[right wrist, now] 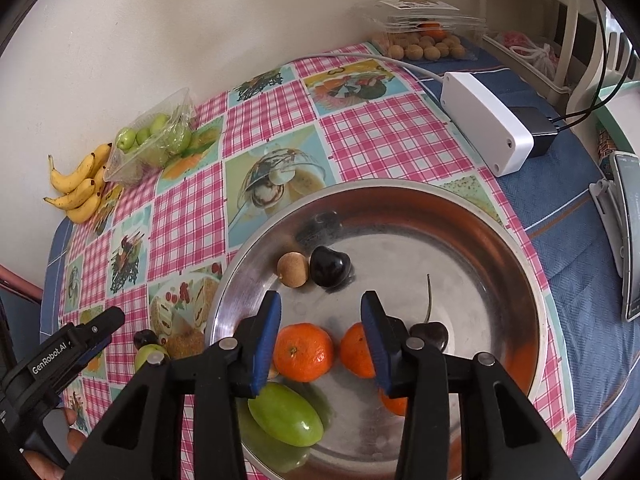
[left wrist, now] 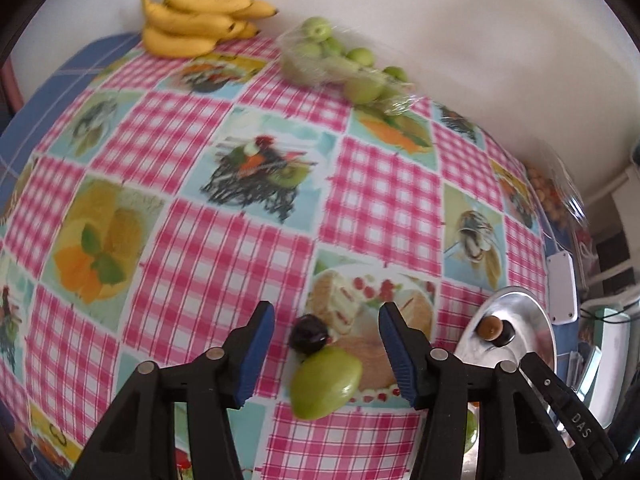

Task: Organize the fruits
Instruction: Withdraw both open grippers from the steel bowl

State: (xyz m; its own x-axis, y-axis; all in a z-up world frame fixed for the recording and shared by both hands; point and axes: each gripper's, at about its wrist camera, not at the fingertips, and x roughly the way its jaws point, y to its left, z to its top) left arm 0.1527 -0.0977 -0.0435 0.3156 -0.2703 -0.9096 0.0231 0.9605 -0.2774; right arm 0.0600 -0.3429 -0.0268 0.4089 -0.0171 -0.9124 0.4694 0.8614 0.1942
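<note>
Both jaws stand spread, pinching nothing.

I see my left gripper [left wrist: 327, 322] over the counter [left wrist: 200, 248], framing a green fruit [left wrist: 326, 384] and a dark cherry [left wrist: 307, 334] that touch each other. My right gripper [right wrist: 321, 320] hangs over the steel tray [right wrist: 500, 240], a mandarin [right wrist: 303, 352] between its fingers, untouched; bananas [right wrist: 80, 188] lie at ten o'clock.

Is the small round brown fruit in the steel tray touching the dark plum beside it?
Touching: the right wrist view shows brown fruit pressed against plum, no gap.
</note>
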